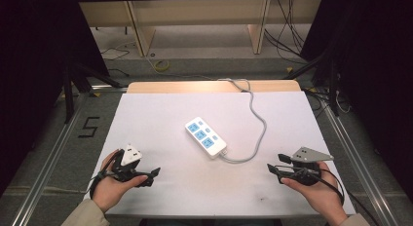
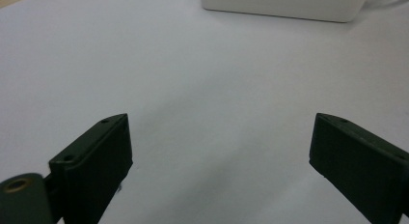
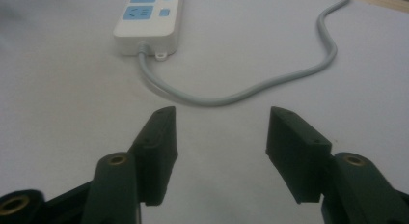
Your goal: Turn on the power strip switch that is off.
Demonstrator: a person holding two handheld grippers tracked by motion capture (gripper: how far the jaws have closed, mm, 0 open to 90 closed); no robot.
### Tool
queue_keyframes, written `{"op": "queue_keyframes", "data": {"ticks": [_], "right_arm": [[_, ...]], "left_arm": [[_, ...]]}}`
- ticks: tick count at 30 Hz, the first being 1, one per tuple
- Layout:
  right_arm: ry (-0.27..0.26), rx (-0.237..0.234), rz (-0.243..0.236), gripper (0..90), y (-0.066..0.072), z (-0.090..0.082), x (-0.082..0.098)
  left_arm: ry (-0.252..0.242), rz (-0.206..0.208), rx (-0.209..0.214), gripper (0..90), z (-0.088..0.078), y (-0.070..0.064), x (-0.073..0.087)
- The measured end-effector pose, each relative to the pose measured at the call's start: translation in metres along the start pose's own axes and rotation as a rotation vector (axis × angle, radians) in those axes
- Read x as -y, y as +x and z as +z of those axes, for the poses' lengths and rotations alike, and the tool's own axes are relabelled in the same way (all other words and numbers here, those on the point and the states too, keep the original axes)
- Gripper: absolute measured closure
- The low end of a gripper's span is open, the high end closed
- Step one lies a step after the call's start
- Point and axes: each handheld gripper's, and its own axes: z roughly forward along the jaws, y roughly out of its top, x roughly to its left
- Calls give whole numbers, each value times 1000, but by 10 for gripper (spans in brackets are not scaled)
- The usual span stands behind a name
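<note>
A white power strip [image 1: 205, 137] with blue sockets lies in the middle of the white table [image 1: 160, 109], its grey cable [image 1: 257, 133] curling off to the far edge. My left gripper [image 1: 155, 174] rests near the front left, held in a hand, jaws open and empty. In the left gripper view its gripper [image 2: 219, 151] faces the power strip's side [image 2: 284, 4] across bare table. My right gripper [image 1: 271, 170] sits near the front right, jaws open with nothing between them. In the right gripper view this gripper [image 3: 221, 137] points at the power strip's cable end [image 3: 147, 26] and cable [image 3: 270, 84].
The table has metal rails [image 1: 53, 158] along both sides. Beyond its far edge are wooden furniture legs [image 1: 139, 36] and loose cables on the floor [image 1: 287, 36]. Black curtains stand left and right.
</note>
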Motion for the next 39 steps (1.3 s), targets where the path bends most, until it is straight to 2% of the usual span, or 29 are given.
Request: {"op": "queue_keyframes", "data": {"ticks": [3, 8, 13, 23, 39], "right_arm": [[12, -3, -9, 568, 0, 1, -1], [-2, -12, -16, 770, 1, 1, -6], [-4, -25, -27, 899, 3, 7, -14], [-5, -53, -49, 900, 11, 21, -32], [5, -72, -85, 900, 20, 50, -69]], "left_arm": [[1, 6, -2, 74, 0, -1, 0], [-2, -7, -8, 80, -1, 0, 0], [5, -7, -5, 89, 0, -2, -1], [-4, 21, -8, 106, 0, -7, -4], [2, 18, -2, 114, 1, -7, -5]]}}
